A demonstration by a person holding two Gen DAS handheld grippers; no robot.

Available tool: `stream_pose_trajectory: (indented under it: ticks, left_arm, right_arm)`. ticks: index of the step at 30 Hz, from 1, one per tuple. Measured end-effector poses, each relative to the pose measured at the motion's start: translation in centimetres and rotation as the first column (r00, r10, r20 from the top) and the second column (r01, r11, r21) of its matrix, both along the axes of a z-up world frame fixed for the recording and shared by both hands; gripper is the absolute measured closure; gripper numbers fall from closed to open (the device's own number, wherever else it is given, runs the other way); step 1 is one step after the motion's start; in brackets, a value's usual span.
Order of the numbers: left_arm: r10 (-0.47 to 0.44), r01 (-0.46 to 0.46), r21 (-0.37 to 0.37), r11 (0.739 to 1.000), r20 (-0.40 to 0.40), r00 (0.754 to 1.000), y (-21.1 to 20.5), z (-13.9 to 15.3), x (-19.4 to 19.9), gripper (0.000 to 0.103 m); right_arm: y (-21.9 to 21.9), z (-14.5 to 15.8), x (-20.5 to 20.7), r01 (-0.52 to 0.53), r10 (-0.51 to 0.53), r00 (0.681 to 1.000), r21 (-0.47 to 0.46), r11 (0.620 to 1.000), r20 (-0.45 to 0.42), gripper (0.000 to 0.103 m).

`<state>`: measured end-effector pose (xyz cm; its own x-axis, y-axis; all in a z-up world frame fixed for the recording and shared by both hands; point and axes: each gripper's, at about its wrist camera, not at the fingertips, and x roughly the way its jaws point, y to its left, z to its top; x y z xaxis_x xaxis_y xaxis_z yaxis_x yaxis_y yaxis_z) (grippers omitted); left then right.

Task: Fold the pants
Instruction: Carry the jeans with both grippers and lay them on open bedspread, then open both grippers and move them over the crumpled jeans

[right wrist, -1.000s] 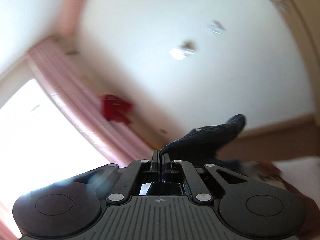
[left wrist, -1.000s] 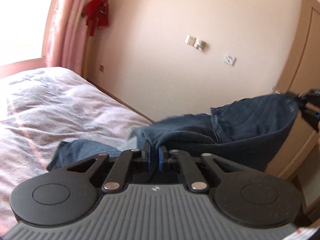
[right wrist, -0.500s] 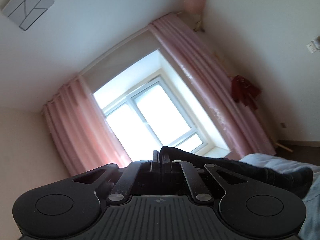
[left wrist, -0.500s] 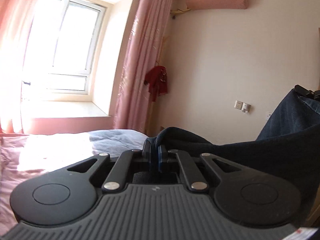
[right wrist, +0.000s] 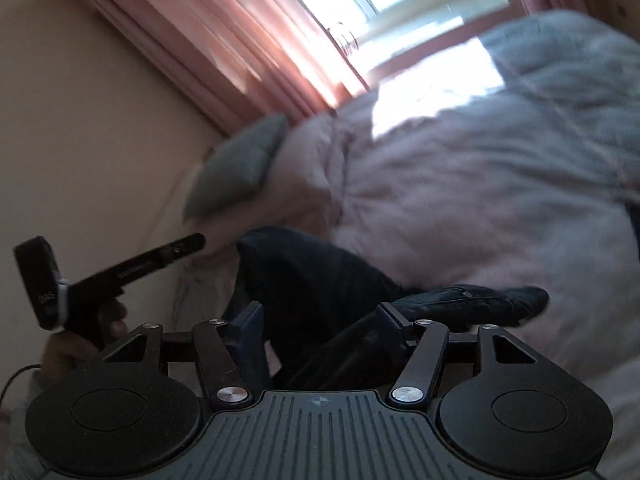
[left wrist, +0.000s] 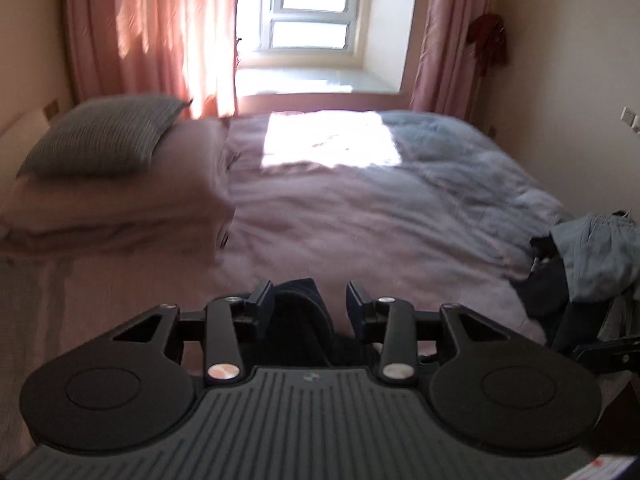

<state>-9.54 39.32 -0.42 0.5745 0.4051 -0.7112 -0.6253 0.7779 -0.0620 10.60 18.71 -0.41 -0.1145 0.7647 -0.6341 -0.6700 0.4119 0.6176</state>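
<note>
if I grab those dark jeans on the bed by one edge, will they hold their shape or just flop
Probably flop: the dark jeans lie bunched and creased on the quilt, sagging between the opening fingers of the right gripper. Likely hefty for cloth, since the folds look thick. The ribbed weave suggests little slipping.

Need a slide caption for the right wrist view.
Right gripper jaws opening over dark pants on the pink bed; left gripper alongside.

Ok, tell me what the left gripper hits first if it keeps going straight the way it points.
Most likely the dark pants: a fold of them sits between the opening jaws of the left gripper, not pinched. Past that lies the pink bedcover; depth is hard to judge here.
</note>
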Motion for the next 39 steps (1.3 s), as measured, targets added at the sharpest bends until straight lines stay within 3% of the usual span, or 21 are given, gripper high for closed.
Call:
stream_pose_trajectory:
  ticks: [2,4,7,11,15,19,23,33,39]
  left_arm:
    - [0.058,-0.065,-0.072,0.995,-0.088,0.994,-0.5,-2.9,-4.7,0.063]
    - [0.109,-0.130,-0.128,0.983,-0.155,0.982,-1.4,-5.2,-8.6,0.061]
    - [0.173,-0.218,-0.193,0.957,-0.226,0.959,-3.4,-8.0,-13.3,0.057]
    - [0.210,-0.280,-0.231,0.932,-0.287,0.935,-6.1,-9.9,-16.2,0.054]
    - [0.208,-0.279,-0.224,0.934,-0.298,0.932,-9.3,-10.1,-15.5,0.050]
    - [0.203,-0.264,-0.187,0.946,-0.292,0.935,-12.0,-9.5,-14.4,0.038]
    - [0.223,-0.280,-0.170,0.945,-0.290,0.931,-14.2,-8.7,-13.4,0.038]
    - [0.287,-0.337,-0.129,0.932,-0.301,0.909,-19.8,-7.5,-12.6,0.032]
    - [0.311,-0.359,-0.113,0.927,-0.307,0.899,-21.7,-7.2,-12.2,0.029]
  right_arm:
    - [-0.7,-3.5,-1.4,-0.010,0.005,0.999,-0.120,0.993,-0.041,0.044]
    - [-2.7,-5.0,-1.5,-0.018,0.006,0.998,-0.176,0.984,-0.070,0.044]
    - [-2.8,-5.3,-2.9,-0.035,0.017,0.996,-0.225,0.974,-0.082,0.044]
    - [-3.0,-4.6,-6.0,-0.067,0.066,0.998,-0.295,0.953,-0.012,0.044]
    - [-3.2,-5.2,-8.2,-0.117,0.151,0.986,-0.346,0.931,0.073,0.044]
    - [-3.8,-5.9,-9.5,-0.174,0.247,0.956,-0.373,0.912,0.157,0.044]
    - [-5.3,-6.8,-9.7,-0.218,0.316,0.925,-0.387,0.896,0.211,0.044]
    - [-8.9,-8.7,-9.6,-0.317,0.414,0.892,-0.404,0.858,0.180,0.044]
    - [-10.0,-9.0,-8.9,-0.342,0.434,0.882,-0.386,0.857,0.182,0.044]
